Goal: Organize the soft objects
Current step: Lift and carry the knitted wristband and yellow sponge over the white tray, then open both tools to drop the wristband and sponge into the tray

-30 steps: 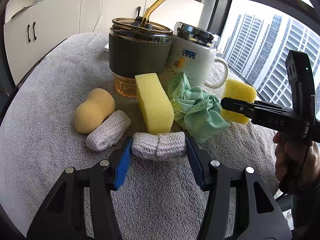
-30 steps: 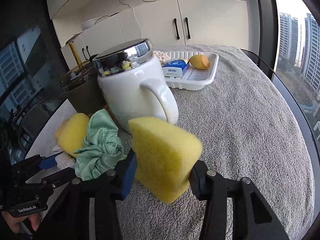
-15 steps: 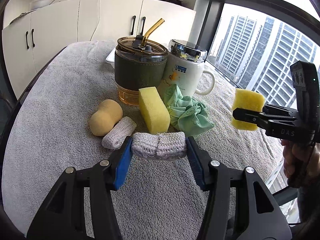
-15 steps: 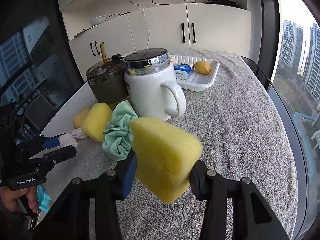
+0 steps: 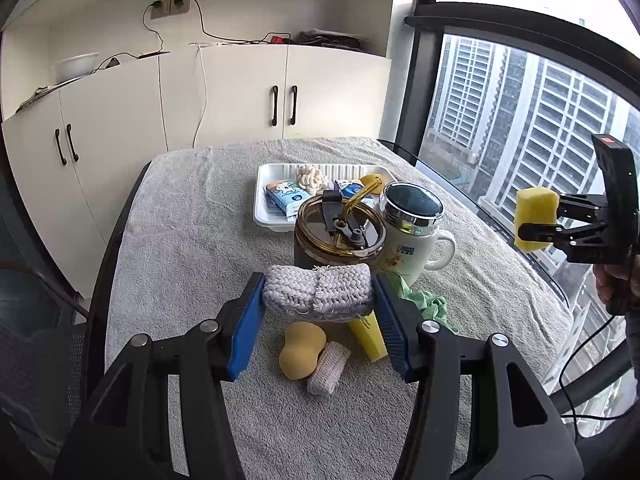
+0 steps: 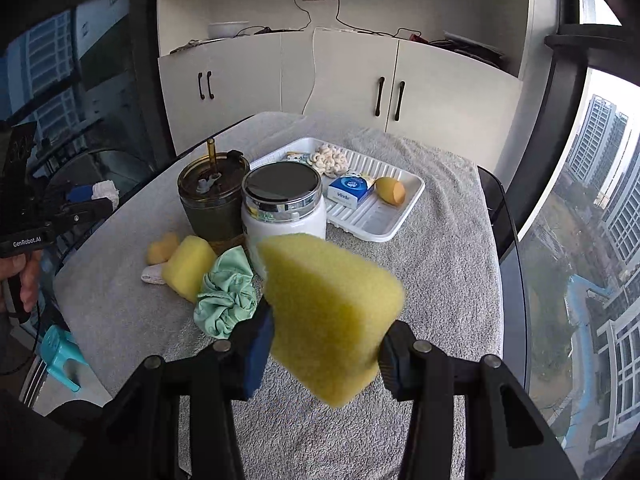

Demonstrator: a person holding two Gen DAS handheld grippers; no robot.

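My left gripper (image 5: 318, 300) is shut on a grey knitted cloth roll (image 5: 318, 294), held high above the table. My right gripper (image 6: 326, 334) is shut on a yellow sponge (image 6: 332, 312), also raised; it shows at the right of the left wrist view (image 5: 536, 218). On the towel-covered table lie a second yellow sponge (image 6: 188, 268), a green scrunchie (image 6: 226, 300), a tan beauty sponge (image 5: 300, 350) and another knitted roll (image 5: 328, 368). A white tray (image 6: 376, 220) at the back holds tissue packs, a cream scrunchie and a yellow puff.
A dark tumbler with a straw (image 5: 338, 236) and a white lidded mug (image 5: 412, 232) stand mid-table between the soft items and the tray. White cabinets (image 5: 224, 100) stand behind the table. A window (image 5: 520, 120) is at the right. A teal stool (image 6: 60, 350) sits on the floor.
Both grippers have risen well above the table with their loads. The views now look down on the cups, and the tray behind them has come into sight.
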